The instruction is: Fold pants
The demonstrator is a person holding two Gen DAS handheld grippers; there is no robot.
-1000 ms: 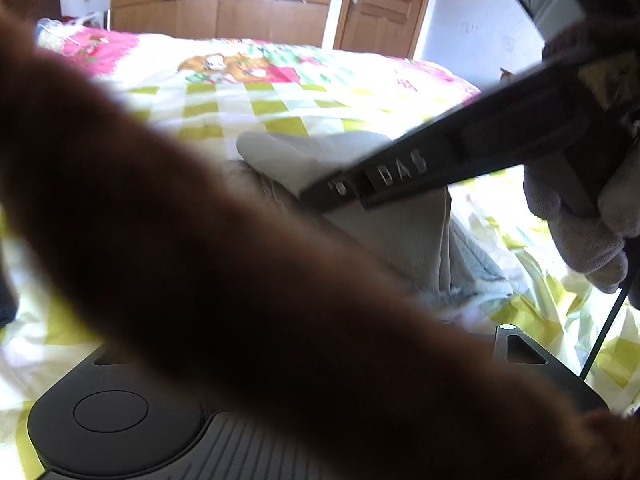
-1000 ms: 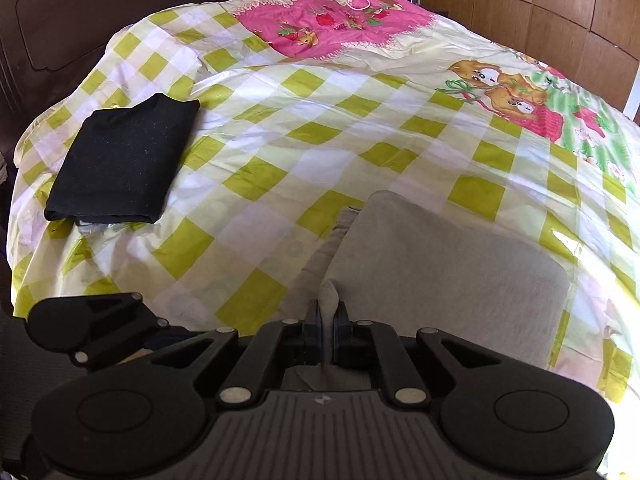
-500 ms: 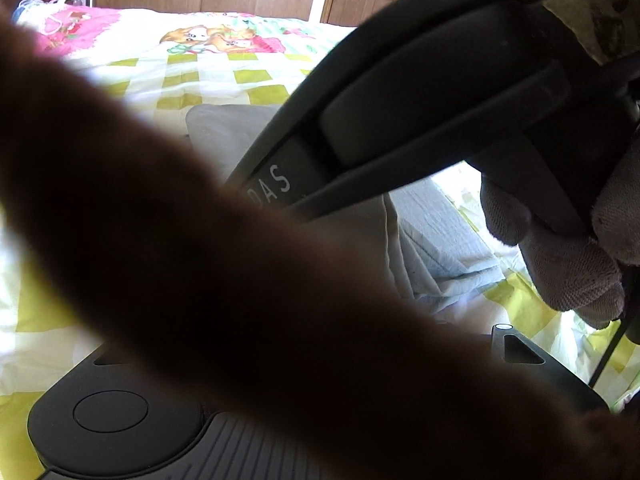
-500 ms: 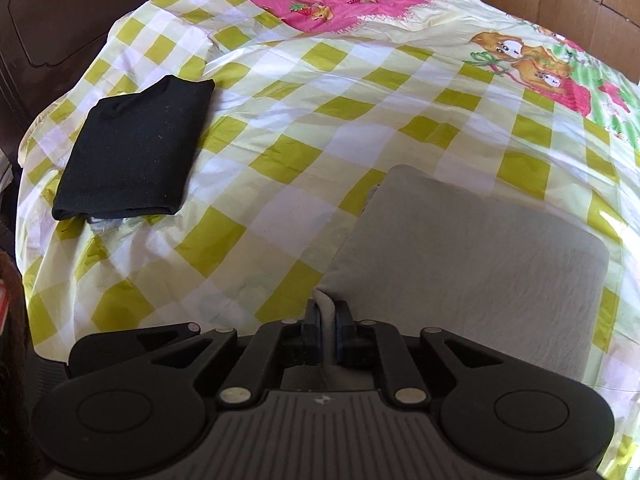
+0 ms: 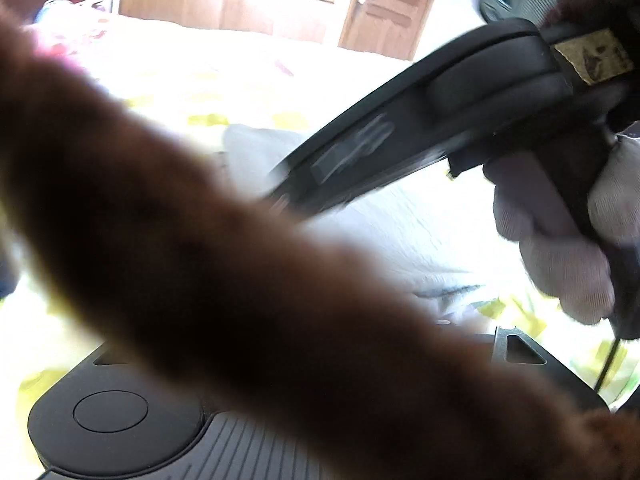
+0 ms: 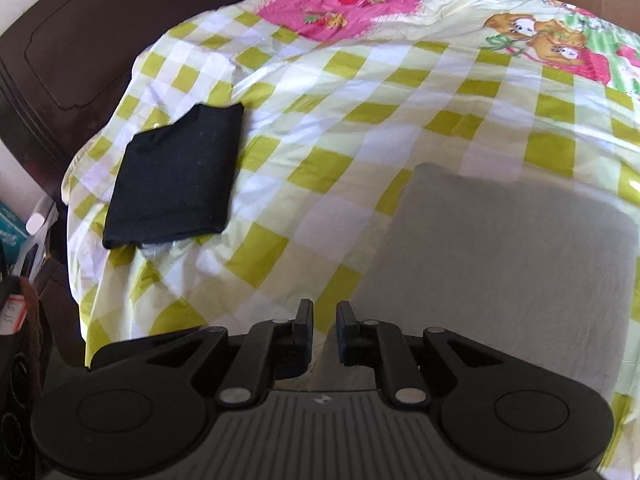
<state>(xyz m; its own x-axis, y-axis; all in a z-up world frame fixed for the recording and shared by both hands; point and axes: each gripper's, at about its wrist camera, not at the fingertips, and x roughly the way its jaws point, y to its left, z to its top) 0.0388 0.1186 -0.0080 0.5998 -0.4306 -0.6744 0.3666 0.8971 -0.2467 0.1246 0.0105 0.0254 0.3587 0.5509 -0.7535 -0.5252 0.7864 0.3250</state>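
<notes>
In the right wrist view, a folded black garment point(image 6: 176, 178) lies at the left of the frame on the yellow-and-white checked bedspread point(image 6: 340, 128). At lower centre the right gripper point(image 6: 324, 322) has its jaws spread with a clear gap between them, holding nothing, its tips above the sheet just beside the near left edge of the grey pants point(image 6: 500, 260). The pants lie folded into a flat rectangle filling the right half of the frame, well apart from the black garment.

In the left wrist view, a blurred brown sleeve point(image 5: 200, 240) crosses from upper left to lower right and hides the left gripper's fingers, so I cannot tell their state. Behind it the pants point(image 5: 400, 232) show pale at centre. At the right, a gloved hand point(image 5: 560, 240) grips a dark tool handle.
</notes>
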